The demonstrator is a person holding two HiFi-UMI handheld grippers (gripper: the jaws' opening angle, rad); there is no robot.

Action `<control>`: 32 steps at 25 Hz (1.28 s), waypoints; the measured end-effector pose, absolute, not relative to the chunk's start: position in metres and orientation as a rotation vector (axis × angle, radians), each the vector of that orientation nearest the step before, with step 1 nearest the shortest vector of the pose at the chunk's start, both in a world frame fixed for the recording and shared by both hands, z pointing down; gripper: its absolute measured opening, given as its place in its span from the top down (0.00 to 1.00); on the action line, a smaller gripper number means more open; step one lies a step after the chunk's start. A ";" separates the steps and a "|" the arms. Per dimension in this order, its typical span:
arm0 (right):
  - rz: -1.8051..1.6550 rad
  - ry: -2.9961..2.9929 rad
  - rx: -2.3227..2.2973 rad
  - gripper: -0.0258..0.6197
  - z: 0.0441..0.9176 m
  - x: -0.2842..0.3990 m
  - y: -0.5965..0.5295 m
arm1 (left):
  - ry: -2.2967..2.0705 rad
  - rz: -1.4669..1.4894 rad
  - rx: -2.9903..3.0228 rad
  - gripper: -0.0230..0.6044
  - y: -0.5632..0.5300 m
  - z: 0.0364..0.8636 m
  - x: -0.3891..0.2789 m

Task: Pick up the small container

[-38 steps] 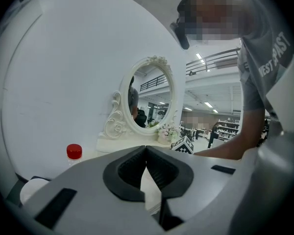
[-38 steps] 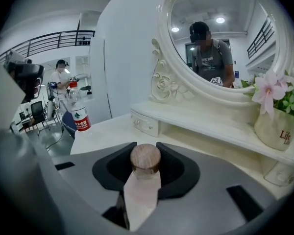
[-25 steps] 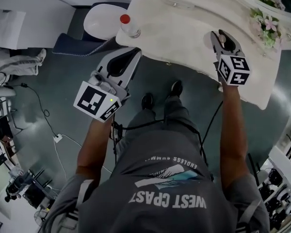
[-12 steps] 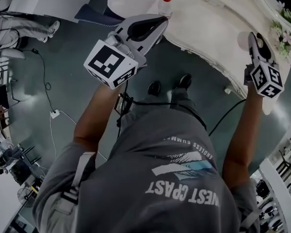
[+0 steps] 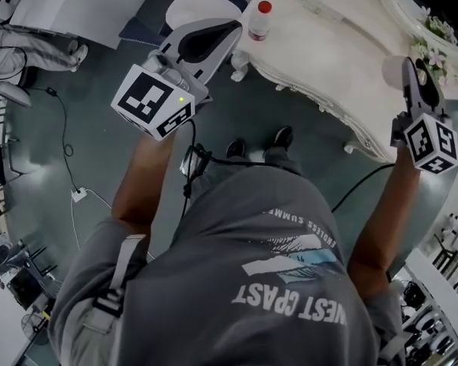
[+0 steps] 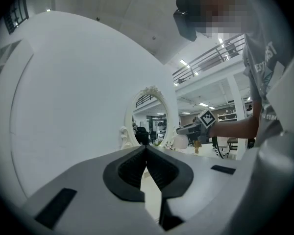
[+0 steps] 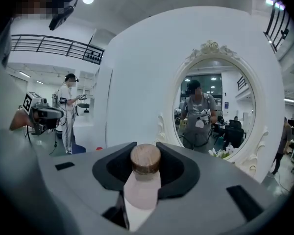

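The small container point(image 7: 143, 187) is a pale bottle with a round wooden cap point(image 7: 146, 159). My right gripper point(image 7: 146, 148) is shut on its body, cap pointing away from the camera. In the head view the right gripper point(image 5: 414, 75) hangs at the right over the near edge of the white dressing table point(image 5: 328, 59), and the container point(image 5: 395, 72) shows as a pale shape at its jaws. My left gripper point(image 5: 230, 29) is held up at the table's left end, jaws together and empty. In its own view the left gripper point(image 6: 146, 152) has nothing between the pads.
A clear bottle with a red cap point(image 5: 260, 20) stands at the table's left end, just past the left gripper. Flowers point(image 5: 435, 44) sit by an oval white mirror point(image 7: 215, 106). A white stool point(image 5: 202, 2) is left of the table. Another person point(image 7: 67, 111) stands far off.
The right gripper, still gripping the container, has come back from over the tabletop toward its near right edge. The left gripper has shifted up closer to the red-capped bottle.
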State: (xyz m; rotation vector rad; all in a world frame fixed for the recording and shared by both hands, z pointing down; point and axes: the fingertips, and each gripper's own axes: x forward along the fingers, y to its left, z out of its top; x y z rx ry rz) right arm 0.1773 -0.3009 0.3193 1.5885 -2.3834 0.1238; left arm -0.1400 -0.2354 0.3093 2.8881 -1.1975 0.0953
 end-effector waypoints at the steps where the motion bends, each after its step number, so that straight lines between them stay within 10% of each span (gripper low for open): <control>1: 0.115 -2.386 1.593 0.74 0.312 0.176 -0.297 | -1.199 0.090 2.894 0.94 -0.234 0.306 -0.142; 32: 0.043 -2.293 1.740 0.74 0.241 0.191 -0.191 | -1.040 0.020 2.992 0.94 -0.206 0.283 -0.137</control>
